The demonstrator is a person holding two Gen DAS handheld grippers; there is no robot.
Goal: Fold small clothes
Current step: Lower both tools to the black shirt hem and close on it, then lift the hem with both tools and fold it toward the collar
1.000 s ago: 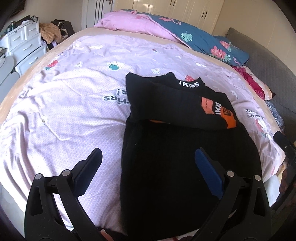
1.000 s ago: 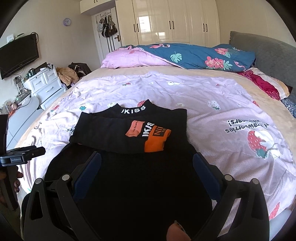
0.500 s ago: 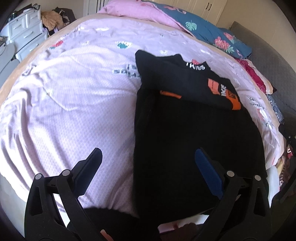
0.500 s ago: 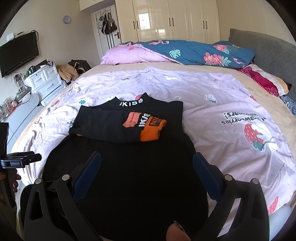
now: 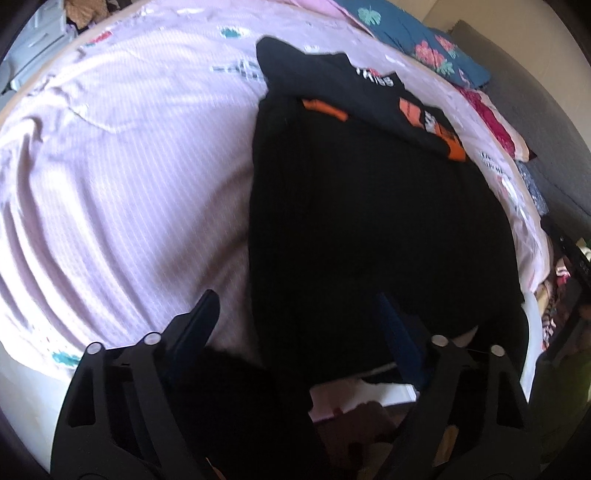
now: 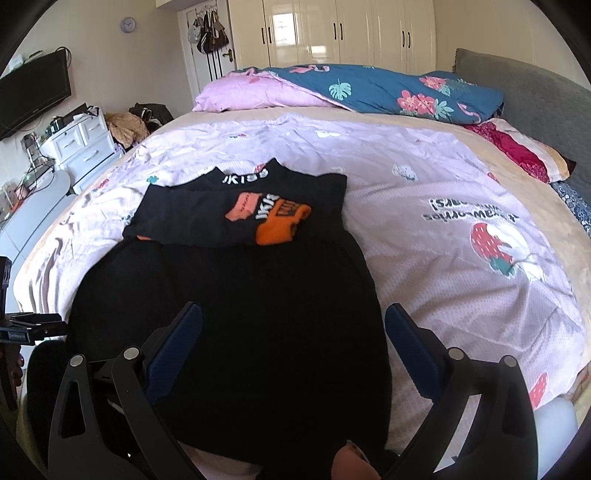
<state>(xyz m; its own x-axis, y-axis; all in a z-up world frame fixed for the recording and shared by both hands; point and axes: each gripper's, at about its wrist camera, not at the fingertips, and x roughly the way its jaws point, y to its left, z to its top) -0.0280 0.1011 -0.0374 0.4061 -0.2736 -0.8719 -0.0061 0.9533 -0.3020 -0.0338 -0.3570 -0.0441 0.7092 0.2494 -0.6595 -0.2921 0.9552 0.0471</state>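
A black garment (image 6: 236,306) lies flat on the pink bedsheet (image 6: 424,236), its sleeves folded across the chest with orange and white lettering (image 6: 273,218) showing. It also shows in the left wrist view (image 5: 369,221). My right gripper (image 6: 293,328) is open, over the garment's lower part near the hem. My left gripper (image 5: 297,314) is open, over the garment's lower left edge by the bed's near side. Neither holds anything.
Rolled pink and blue floral quilts (image 6: 351,88) lie at the bed's far end. A grey headboard (image 6: 535,96) is on the right. White drawers (image 6: 81,144) and a wall TV (image 6: 33,92) stand at the left. Wardrobes (image 6: 332,33) are behind.
My left gripper has dropped lower and closer to the garment's hem at the bed's near edge. My right gripper has pulled back and down a little. Both stayed open.
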